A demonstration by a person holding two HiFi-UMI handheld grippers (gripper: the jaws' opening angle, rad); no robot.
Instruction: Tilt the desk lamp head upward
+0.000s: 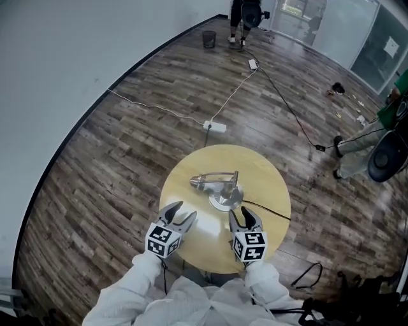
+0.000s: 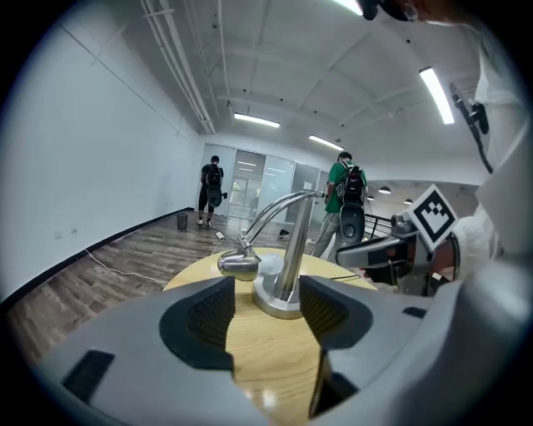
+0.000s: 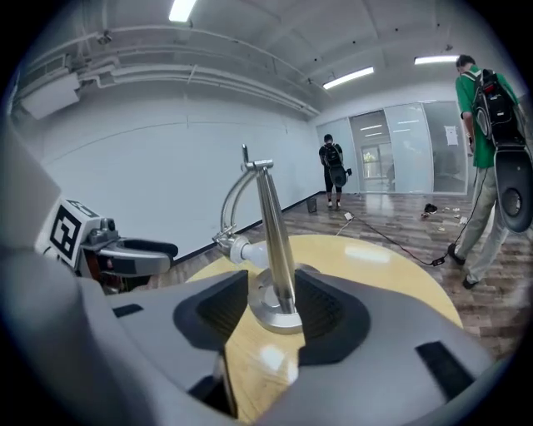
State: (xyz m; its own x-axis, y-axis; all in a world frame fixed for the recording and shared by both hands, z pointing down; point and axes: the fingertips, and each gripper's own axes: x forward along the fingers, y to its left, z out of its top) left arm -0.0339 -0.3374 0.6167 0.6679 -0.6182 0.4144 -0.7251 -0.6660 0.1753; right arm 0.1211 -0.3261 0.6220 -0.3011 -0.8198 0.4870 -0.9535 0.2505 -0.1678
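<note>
A silver desk lamp stands on the round yellow table point(image 1: 191, 248), with its round base point(image 1: 223, 201) near the middle. Its arm arches over to the left, and the head point(image 1: 199, 183) hangs low and points down at the tabletop. My left gripper point(image 1: 183, 214) hovers open at the near left of the base, with nothing between its jaws. My right gripper point(image 1: 245, 216) is open just near and right of the base, also with nothing in it. In the left gripper view the head point(image 2: 240, 265) and post point(image 2: 293, 250) lie beyond the jaws. The right gripper view shows the base point(image 3: 275, 314) just past the jaws.
A black cord point(image 1: 268, 211) runs from the lamp off the table's right edge. On the wood floor lie a white power strip point(image 1: 215, 127) and cables. A bin point(image 1: 209, 39) and a person point(image 1: 245, 16) are far off; another person point(image 1: 360, 143) stands at the right.
</note>
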